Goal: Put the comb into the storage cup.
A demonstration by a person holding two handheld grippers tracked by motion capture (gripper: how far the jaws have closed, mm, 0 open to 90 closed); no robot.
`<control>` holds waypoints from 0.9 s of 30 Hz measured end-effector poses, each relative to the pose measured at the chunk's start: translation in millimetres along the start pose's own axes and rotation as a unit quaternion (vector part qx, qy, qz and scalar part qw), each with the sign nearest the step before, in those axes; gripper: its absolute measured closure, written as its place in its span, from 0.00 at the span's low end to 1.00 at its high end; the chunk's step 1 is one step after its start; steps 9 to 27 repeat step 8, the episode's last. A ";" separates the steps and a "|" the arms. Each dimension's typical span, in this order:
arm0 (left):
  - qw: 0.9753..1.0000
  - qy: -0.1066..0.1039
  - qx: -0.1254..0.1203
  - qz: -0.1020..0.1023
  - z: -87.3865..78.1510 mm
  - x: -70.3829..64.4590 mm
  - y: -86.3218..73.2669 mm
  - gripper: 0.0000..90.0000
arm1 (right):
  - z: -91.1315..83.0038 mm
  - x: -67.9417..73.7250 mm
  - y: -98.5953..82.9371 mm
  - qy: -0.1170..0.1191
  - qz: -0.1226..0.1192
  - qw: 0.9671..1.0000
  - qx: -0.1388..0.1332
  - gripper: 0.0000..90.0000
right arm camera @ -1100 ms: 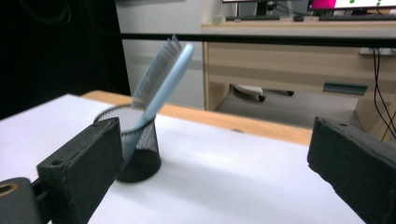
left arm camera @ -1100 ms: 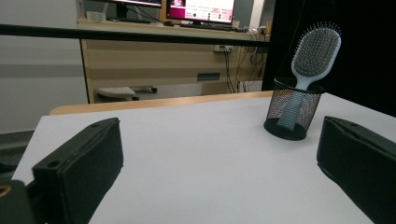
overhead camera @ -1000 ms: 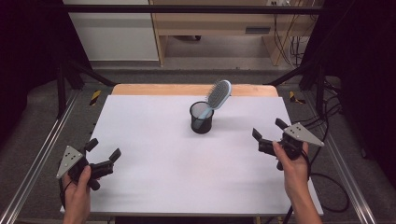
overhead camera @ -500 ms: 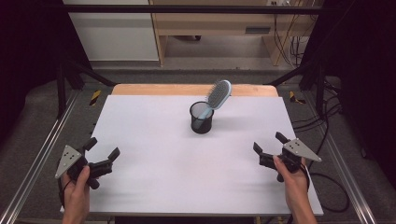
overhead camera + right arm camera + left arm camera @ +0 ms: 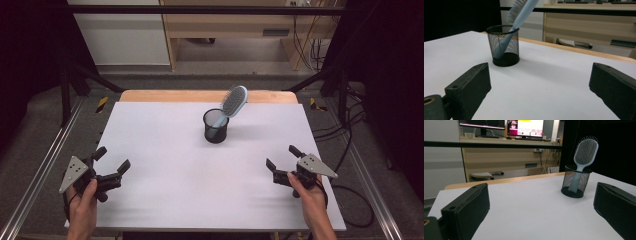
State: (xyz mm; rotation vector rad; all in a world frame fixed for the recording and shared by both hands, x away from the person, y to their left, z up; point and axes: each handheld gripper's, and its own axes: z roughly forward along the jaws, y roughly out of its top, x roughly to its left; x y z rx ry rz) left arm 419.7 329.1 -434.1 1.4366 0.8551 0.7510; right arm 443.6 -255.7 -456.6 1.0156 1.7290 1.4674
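A black mesh cup [image 5: 216, 126] [image 5: 576, 181] [image 5: 503, 45] stands upright on the white table [image 5: 200, 170], a little behind its middle. A light blue hairbrush [image 5: 232, 104] [image 5: 584, 155] [image 5: 520, 15] stands handle-down in the cup and leans to the right, bristle head up. My left gripper [image 5: 112, 159] rests open near the table's front left corner, held by a hand. My right gripper [image 5: 283, 156] is open near the front right, also held by a hand. Nothing lies between the jaws of either gripper.
A wooden strip [image 5: 200, 96] runs along the table's far edge. Metal frame rails [image 5: 45, 165] flank both sides. Behind the table stand a wooden desk [image 5: 235, 30] and cables [image 5: 310, 45]; monitors [image 5: 524, 127] sit on the desk.
My right gripper has drawn back toward the front edge of the table. My left gripper has barely moved. The cup and hairbrush stay as they were.
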 end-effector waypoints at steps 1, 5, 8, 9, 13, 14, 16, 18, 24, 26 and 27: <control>1.000 -0.003 -0.002 0.002 0.7 -1.4 0.3 0.01 | 1.2 1.6 -1.0 0.005 -0.004 1.000 0.001 0.04; 1.000 -0.017 0.000 0.011 3.9 -7.7 0.6 0.01 | 8.1 9.9 -3.5 0.031 -0.012 0.999 0.009 0.04; 1.000 -0.023 0.006 0.014 7.0 -11.6 -0.3 0.01 | 11.6 14.1 -3.4 0.043 -0.012 0.999 0.010 0.05; 1.000 -0.023 0.006 0.014 7.0 -11.6 -0.3 0.01 | 11.6 14.1 -3.4 0.043 -0.012 0.999 0.010 0.05; 1.000 -0.023 0.006 0.014 7.0 -11.6 -0.3 0.01 | 11.6 14.1 -3.4 0.043 -0.012 0.999 0.010 0.05; 1.000 -0.023 0.006 0.014 7.0 -11.6 -0.3 0.01 | 11.6 14.1 -3.4 0.043 -0.012 0.999 0.010 0.05; 1.000 -0.023 0.006 0.014 7.0 -11.6 -0.3 0.01 | 11.6 14.1 -3.4 0.043 -0.012 0.999 0.010 0.05; 1.000 -0.023 0.006 0.014 7.0 -11.6 -0.3 0.01 | 11.6 14.1 -3.4 0.043 -0.012 0.999 0.010 0.05; 1.000 -0.023 0.006 0.014 7.0 -11.6 -0.3 0.01 | 11.6 14.1 -3.4 0.043 -0.012 0.999 0.010 0.05; 1.000 -0.023 0.006 0.014 7.0 -11.6 -0.3 0.01 | 11.6 14.1 -3.4 0.043 -0.012 0.999 0.010 0.05; 1.000 -0.023 0.006 0.014 7.0 -11.6 -0.3 0.01 | 11.6 14.1 -3.4 0.043 -0.012 0.999 0.010 0.05</control>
